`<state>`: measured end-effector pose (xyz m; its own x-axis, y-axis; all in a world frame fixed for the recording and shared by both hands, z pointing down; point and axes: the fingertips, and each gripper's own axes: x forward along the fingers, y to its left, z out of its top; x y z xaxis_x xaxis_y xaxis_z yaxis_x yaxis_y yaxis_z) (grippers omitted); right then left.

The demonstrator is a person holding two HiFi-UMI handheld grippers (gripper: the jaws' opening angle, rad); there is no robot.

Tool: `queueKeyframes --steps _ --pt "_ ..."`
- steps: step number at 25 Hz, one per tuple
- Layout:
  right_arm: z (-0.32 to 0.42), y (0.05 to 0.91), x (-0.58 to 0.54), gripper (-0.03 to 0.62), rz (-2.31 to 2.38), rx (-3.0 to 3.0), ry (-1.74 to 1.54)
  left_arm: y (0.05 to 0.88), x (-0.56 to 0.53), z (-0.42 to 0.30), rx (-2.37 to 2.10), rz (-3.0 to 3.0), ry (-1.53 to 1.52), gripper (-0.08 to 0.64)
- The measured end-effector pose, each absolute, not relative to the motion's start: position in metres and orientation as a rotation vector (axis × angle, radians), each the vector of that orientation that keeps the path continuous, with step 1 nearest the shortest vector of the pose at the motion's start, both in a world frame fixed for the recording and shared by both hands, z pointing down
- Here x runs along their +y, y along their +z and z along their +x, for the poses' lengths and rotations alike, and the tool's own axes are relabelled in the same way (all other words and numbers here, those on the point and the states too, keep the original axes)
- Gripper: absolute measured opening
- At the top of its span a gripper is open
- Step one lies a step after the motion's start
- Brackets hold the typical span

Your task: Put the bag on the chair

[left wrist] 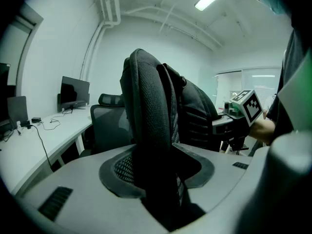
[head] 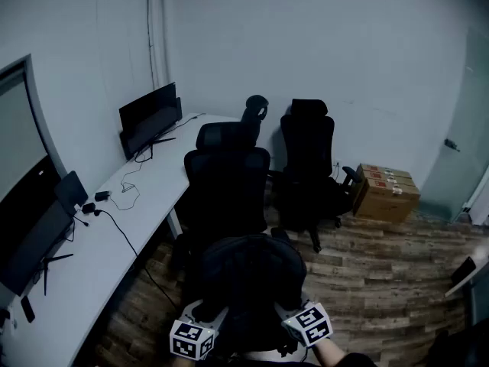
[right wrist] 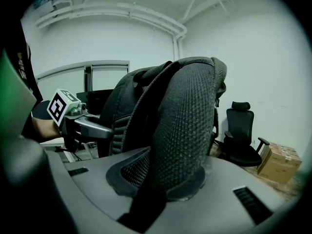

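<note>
- Backpack: black, held off the floor directly in front of you, low in the head view. It hangs between your two grippers and touches no chair.
- Left gripper: its jaws stand partly closed, clamped on a padded mesh strap that rises upright between them and fills the gap.
- Right gripper: its jaws are set narrower and pinch the other padded strap, which arches up and over from between them.
- Nearest office chair: it stands just beyond the backpack with its backrest turned towards you. Its seat is hidden behind the backrest and the bag.
- Second office chair: it stands further off to the right, near the cardboard boxes by the wall.
- Desk: it runs along the left and carries a monitor and cables.
- Progress: the pick-up appears complete, with both straps gripped and the load airborne. The placing is not yet done.
- Remaining, as judged: bring the backpack round or over the backrest, lower it onto the seat, then free both straps.
</note>
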<state>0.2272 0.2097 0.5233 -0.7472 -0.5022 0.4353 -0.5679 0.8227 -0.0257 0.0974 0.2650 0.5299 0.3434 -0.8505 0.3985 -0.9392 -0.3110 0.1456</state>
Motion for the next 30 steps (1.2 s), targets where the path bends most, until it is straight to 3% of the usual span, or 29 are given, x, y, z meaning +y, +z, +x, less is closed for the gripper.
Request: queueKeyframes --steps 22,30 --pt "0.125 0.540 0.124 0.103 0.849 -2.581 0.341 0.541 0.172 -0.009 -1.491 2.295 0.409 0.209" --pt "0.116 0.542 0.093 0.103 0.857 -2.559 0.357 0.545 0.140 -0.019 -1.479 2.285 0.405 0.209"
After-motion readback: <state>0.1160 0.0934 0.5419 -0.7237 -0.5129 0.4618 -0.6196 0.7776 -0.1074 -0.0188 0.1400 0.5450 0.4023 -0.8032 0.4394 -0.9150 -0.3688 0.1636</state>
